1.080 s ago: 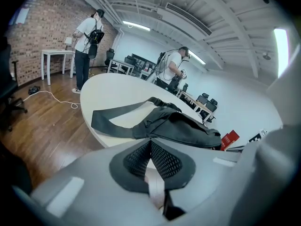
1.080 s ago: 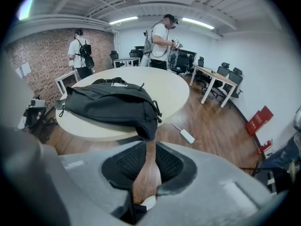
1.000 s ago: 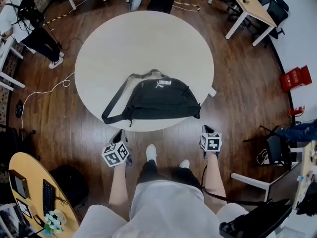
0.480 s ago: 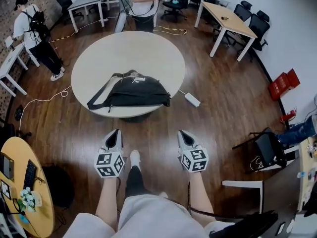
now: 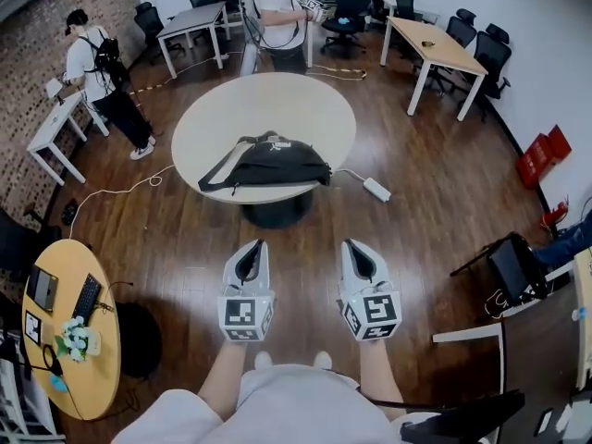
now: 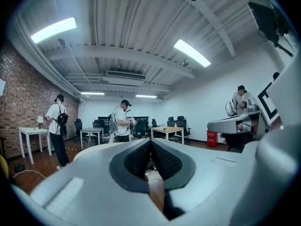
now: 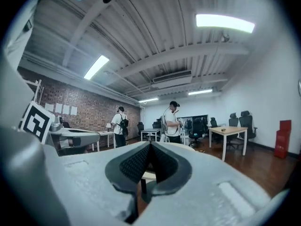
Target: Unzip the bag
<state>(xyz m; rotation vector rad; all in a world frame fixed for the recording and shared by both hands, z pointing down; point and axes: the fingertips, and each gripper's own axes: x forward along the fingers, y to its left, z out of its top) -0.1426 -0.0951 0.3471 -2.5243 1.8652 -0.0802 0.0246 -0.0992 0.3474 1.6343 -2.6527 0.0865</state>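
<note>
Grey left gripper hangs level, well short of the bench, its fingers pressed together on nothing. Black and soft, the bag lies at the bench's near edge, strap trailing left. It looks light and floppy, so I would pin the fabric at one end and pinch the zip pull, too small to locate here. Right gripper, likewise short of the bench, has its fingers closed and empty.
</note>
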